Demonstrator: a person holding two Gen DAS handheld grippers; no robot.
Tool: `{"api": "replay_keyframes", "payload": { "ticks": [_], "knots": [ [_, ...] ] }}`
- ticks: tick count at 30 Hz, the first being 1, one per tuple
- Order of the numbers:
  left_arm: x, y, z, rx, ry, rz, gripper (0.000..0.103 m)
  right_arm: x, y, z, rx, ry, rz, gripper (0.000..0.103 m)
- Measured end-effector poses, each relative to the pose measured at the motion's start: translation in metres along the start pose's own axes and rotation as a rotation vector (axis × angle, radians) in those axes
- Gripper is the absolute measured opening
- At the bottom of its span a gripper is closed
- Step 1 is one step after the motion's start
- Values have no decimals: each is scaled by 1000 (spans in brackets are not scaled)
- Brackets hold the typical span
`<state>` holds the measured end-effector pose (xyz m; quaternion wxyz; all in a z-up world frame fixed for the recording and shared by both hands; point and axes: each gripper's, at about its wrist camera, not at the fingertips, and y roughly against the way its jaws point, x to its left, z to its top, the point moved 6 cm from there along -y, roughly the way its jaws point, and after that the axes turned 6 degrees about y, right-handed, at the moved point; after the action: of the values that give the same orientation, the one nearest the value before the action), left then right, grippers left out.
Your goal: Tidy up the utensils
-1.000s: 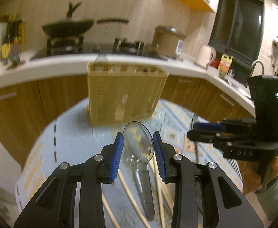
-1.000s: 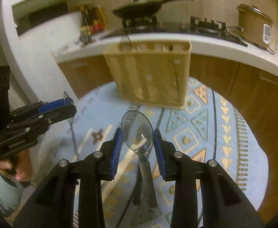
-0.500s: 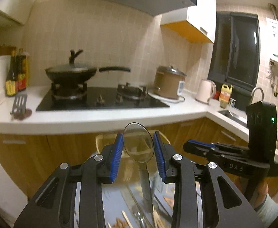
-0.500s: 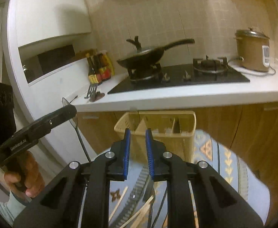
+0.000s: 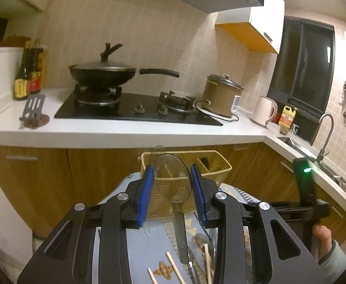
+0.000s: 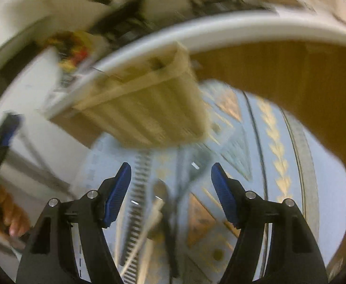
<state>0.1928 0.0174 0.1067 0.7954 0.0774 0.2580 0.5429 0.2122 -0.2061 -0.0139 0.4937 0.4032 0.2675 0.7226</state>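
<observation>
My left gripper [image 5: 173, 182] is shut on a clear plastic spoon [image 5: 173, 182], bowl up, handle hanging down, held in front of the beige slotted utensil basket [image 5: 216, 165]. More utensils and chopsticks [image 5: 201, 258] lie on the blue patterned tablecloth [image 5: 149, 241] below. My right gripper [image 6: 170, 189] is open and empty above the pile of utensils [image 6: 158, 213] on the cloth, with the basket [image 6: 149, 113] just beyond. The right wrist view is blurred by motion. The right gripper's body also shows in the left wrist view [image 5: 303, 210].
A white counter [image 5: 125, 132] with a hob, black wok [image 5: 102, 73], rice cooker [image 5: 222, 97], kettle and sauce bottles runs behind the table. Wooden cabinets [image 5: 31, 177] stand below it. A sink with a tap [image 5: 324, 132] is at the right.
My right gripper let go of its spoon, shut briefly, then opened wide and tilted down over the utensils. My left gripper rose and levelled with its clear spoon still held.
</observation>
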Motion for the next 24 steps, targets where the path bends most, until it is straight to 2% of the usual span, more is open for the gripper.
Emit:
{"api": "replay_keyframes", "payload": {
  "ticks": [3, 5, 9, 13, 14, 19, 22, 23, 24],
  "knots": [
    [1, -1, -6, 8, 10, -25, 30, -9, -32, -9, 107, -63, -26, 63],
    [1, -2, -11, 16, 7, -33, 30, -10, -49, -9, 139, -79, -63, 63],
    [5, -5, -20, 41, 6, -37, 30, -14, -74, 0, 149, -100, -174, 62],
    [12, -3, -24, 48, 3, -27, 30, -11, -95, 1, 177, -119, -217, 49],
    [15, -3, -24, 47, 4, -23, 30, -7, -97, 2, 170, -98, -262, 49],
    [25, -1, -26, 47, 27, -22, 29, 9, -108, -2, 165, 11, -379, 48],
    [28, 1, -27, 45, 29, -23, 29, 16, -107, -9, 158, 75, -405, 38],
    [29, 1, -28, 45, 28, -22, 29, 18, -106, -12, 162, 90, -396, 31],
    [29, 0, -27, 47, 28, -22, 29, 21, -106, -15, 168, 100, -390, 31]
  ]
}}
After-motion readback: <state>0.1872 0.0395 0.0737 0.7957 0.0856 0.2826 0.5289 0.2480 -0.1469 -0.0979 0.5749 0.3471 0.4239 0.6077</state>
